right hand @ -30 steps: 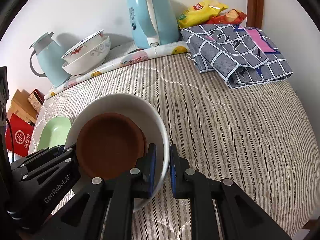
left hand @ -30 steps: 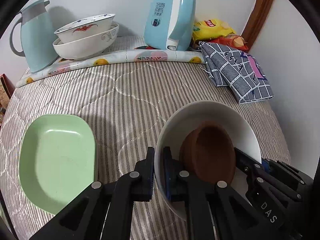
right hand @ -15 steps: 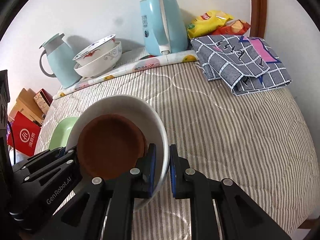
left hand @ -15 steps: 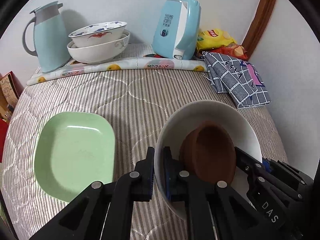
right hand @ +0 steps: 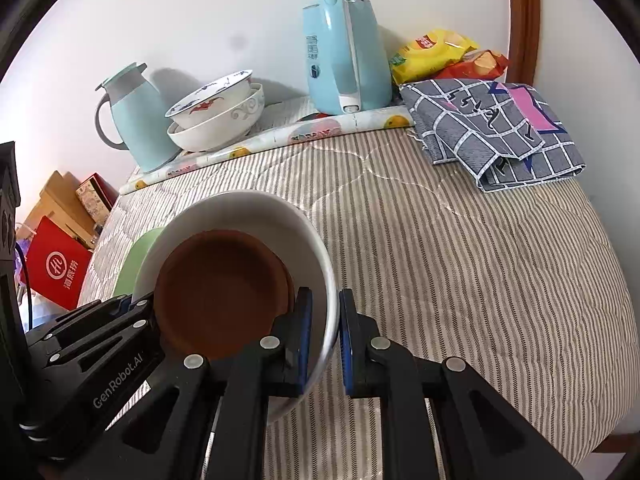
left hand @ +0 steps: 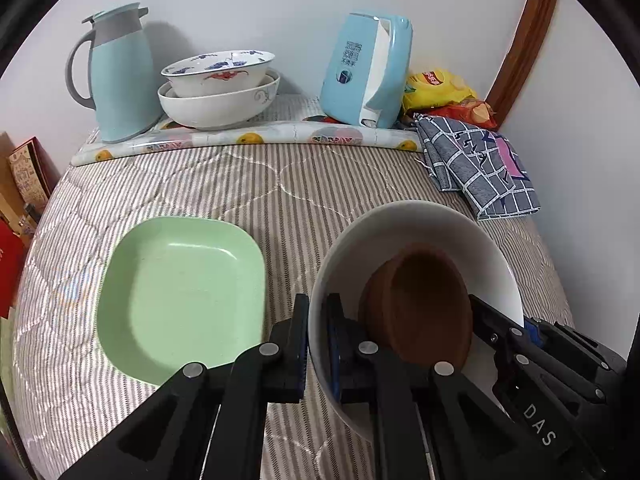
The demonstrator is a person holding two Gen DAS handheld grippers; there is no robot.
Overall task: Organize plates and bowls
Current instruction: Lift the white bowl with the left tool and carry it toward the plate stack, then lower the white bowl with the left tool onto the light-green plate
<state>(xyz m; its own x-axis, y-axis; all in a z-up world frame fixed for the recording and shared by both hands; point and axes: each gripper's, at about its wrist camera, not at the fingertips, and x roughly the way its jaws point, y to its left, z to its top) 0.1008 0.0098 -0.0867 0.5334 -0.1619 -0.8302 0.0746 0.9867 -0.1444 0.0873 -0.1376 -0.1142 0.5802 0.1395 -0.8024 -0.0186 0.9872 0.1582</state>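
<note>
1. Grip first: your left gripper [left hand: 318, 344] is clamped on the near-left rim of the white bowl [left hand: 420, 224], one finger outside the wall and one inside.
2. Your right gripper [right hand: 325, 340] pinches the opposite rim of that same bowl, its jaws narrowed on the wall.
3. You have the white bowl tilted above the striped quilt [left hand: 248, 184], with a brown bowl [left hand: 424, 300] nested inside it.
4. The green square plate [left hand: 180, 296] lies flat on the quilt just to the left of the bowl you hold.
5. Along the far wall sit two stacked patterned bowls [left hand: 218, 88], between a pale blue jug [left hand: 116, 72] and a blue kettle [left hand: 368, 68].
6. A folded checked cloth [right hand: 492, 128] lies at the far right, snack bags [right hand: 436, 54] behind it.
</note>
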